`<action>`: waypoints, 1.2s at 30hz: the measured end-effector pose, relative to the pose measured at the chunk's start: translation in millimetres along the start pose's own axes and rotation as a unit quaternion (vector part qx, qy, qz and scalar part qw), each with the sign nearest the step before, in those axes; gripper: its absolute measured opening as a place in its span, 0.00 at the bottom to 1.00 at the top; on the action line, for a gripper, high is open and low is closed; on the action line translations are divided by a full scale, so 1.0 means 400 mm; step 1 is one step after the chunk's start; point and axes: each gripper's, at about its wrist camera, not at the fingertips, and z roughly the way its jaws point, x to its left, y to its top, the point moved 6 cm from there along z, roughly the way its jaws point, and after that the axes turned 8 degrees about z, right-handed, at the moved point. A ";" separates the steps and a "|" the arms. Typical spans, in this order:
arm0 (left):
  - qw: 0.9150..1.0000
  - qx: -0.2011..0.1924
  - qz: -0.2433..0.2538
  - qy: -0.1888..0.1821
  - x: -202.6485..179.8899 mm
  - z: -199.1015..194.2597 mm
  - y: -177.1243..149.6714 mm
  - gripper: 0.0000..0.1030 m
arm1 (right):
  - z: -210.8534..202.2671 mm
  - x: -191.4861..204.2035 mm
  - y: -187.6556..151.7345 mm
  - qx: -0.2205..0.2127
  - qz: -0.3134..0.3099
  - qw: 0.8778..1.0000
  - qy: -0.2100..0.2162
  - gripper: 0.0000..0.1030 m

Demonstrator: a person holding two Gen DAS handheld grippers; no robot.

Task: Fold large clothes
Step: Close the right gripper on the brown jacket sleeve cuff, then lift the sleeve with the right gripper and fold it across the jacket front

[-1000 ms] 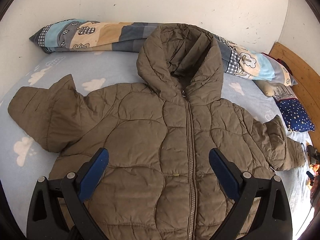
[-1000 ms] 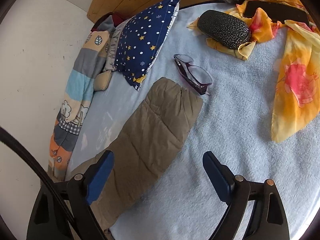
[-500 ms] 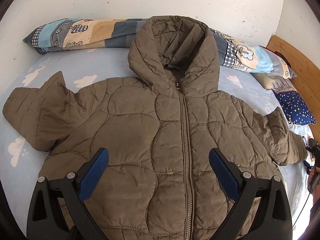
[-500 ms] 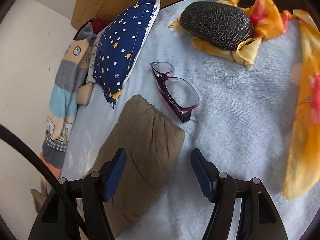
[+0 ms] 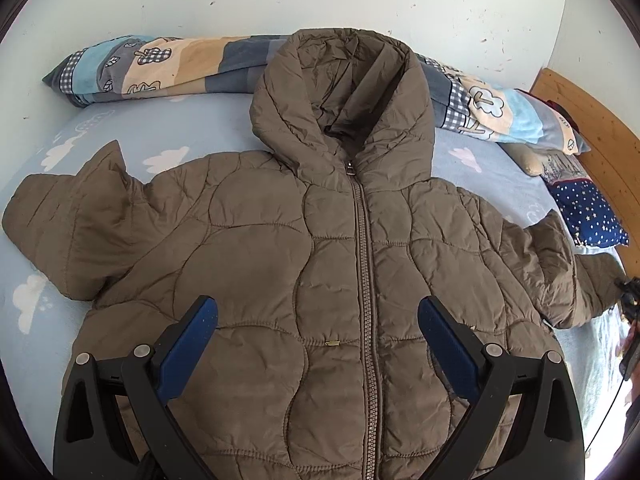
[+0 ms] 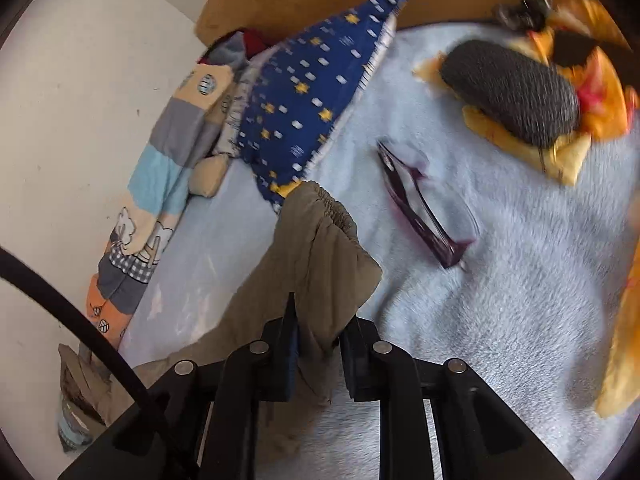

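An olive-brown quilted hooded jacket (image 5: 280, 264) lies face up and zipped on the light blue bed, hood toward the wall, both sleeves spread out. My left gripper (image 5: 318, 320) is open and empty, hovering over the jacket's lower front. In the right wrist view my right gripper (image 6: 318, 334) is shut on the cuff end of the jacket's right sleeve (image 6: 320, 248), which is bunched and raised between the fingers. That sleeve (image 5: 576, 280) also shows at the right edge of the left wrist view.
A patterned rolled quilt (image 5: 152, 64) lies along the wall behind the hood. A navy star pillow (image 6: 304, 112) and purple glasses (image 6: 420, 216) lie close to the held cuff. A dark glasses case (image 6: 508, 92) rests on yellow-orange cloth (image 6: 532, 148). A wooden headboard (image 5: 592, 120) stands at right.
My right gripper moved forward over the sleeve cuff and closed on it, lifting and bunching it. My left gripper stayed open, and its view shifted slightly over the jacket.
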 end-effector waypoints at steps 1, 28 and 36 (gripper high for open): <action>1.000 -0.002 -0.001 0.001 0.001 -0.003 0.001 0.97 | -0.017 0.024 0.002 -0.008 -0.015 1.000 -0.001 0.18; 0.998 -0.031 -0.045 0.015 0.149 -0.093 0.010 0.97 | -0.558 0.880 -0.391 -0.083 -0.298 0.923 0.231 0.17; 0.998 -0.028 -0.061 0.020 0.197 -0.100 0.009 0.97 | -0.475 1.014 -0.665 0.000 -0.363 0.895 0.260 0.17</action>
